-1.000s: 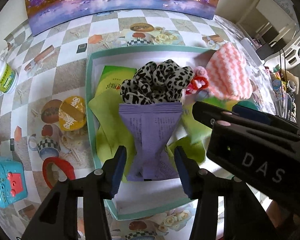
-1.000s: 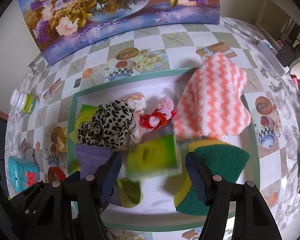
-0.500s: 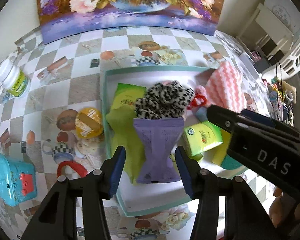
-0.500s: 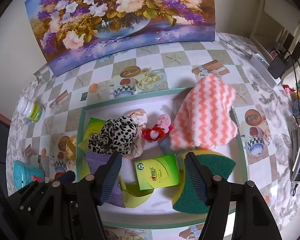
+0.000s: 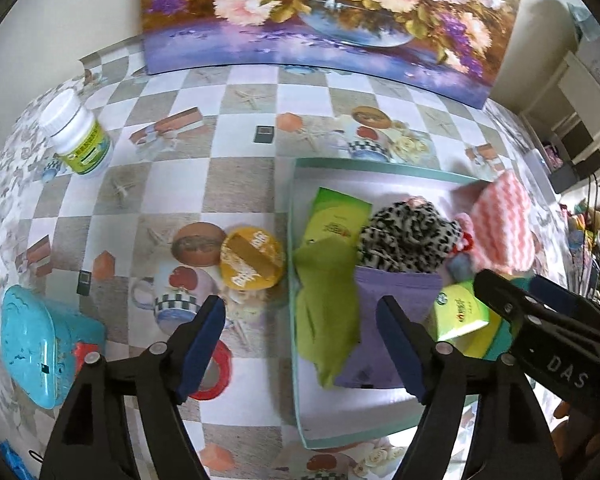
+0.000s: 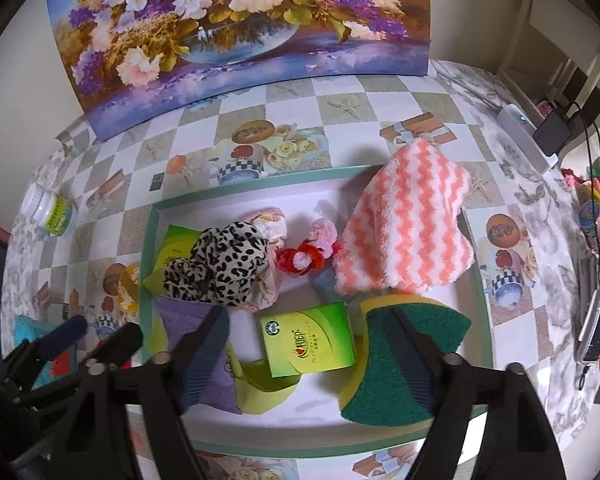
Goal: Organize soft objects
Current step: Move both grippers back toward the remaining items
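Nearest in the left wrist view, the left gripper points steeply down over the near-left edge of the teal-rimmed tray, its jaws opening wide with nothing pressed between the pads; the purple pouch and a lime cloth lie in the tray beneath it. Only this view shows the red tape ring, the teal toy and the yellow-lidded cup on the tabletop left of the tray. The right wrist view alone shows the whole tray: the right gripper, jaws also opening and holding nothing, hangs above the green tissue pack, with the green-and-yellow sponge just beside it. Farther in lie the leopard scrunchie, a red scrunchie and the pink zigzag towel draped over the tray's far right rim. A white bottle lies on the checkered tablecloth, and a flower painting leans against the wall.
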Demonstrator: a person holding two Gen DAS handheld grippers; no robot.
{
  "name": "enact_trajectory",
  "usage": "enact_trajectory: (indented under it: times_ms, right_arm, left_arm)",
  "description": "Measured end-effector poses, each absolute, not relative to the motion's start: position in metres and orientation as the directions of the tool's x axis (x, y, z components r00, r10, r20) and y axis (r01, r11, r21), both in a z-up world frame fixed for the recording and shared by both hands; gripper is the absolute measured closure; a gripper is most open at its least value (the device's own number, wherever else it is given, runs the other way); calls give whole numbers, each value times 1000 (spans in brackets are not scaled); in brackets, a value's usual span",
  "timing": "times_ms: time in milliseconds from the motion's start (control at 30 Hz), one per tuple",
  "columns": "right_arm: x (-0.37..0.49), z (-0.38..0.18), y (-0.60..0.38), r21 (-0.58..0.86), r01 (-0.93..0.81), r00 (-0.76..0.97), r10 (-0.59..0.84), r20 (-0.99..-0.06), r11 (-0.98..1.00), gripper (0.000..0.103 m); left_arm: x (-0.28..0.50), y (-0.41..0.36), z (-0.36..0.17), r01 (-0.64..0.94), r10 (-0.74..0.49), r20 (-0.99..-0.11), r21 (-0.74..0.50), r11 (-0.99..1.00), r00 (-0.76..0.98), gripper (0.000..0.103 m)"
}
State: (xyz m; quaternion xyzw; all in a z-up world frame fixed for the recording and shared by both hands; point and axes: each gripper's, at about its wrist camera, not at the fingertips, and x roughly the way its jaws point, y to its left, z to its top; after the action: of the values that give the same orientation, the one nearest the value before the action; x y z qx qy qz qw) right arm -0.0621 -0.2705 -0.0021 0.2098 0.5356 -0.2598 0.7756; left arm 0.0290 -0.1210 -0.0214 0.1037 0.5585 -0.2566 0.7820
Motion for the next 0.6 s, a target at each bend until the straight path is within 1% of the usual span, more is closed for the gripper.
enact_trajectory:
  times_ms: [33,67,100,133,167,233,500,600]
  right_arm:
    - [-62,-3,-271,37,632,285,-187,-940,774,14]
    - [-62,-3,-272,26,636,280,-199,-939,771,9]
    - [-63,-3,-272,15,641,277,-213,-937,768,1]
    - [-64,-2,-273,11,645,280,-222,-934,764,0]
    - [-65,0,-274,18,651,289,-226,-930,759,0]
    - [-67,3,-277,45,661,309,-218,-926,749,0]
    - [-70,6,-280,43,676,310,-232,-922,735,0]
    - [-72,8,-280,39,677,311,-238,-920,735,0]
  left_arm:
    - [30,-120,-22,512,-280,-926,-118,851,251,19]
    - [31,-119,-22,509,-278,-926,-116,853,256,18]
    - [33,-118,-22,505,-276,-924,-111,856,264,18]
    - [34,-118,-23,501,-272,-924,-106,859,270,16]
    - [36,-117,-23,498,-270,-922,-102,861,277,11]
    - [38,-115,-23,495,-277,-919,-108,862,281,8]
    - [45,-110,-18,481,-301,-901,-123,868,313,6]
    - [49,-105,-15,472,-334,-885,-154,868,324,3]
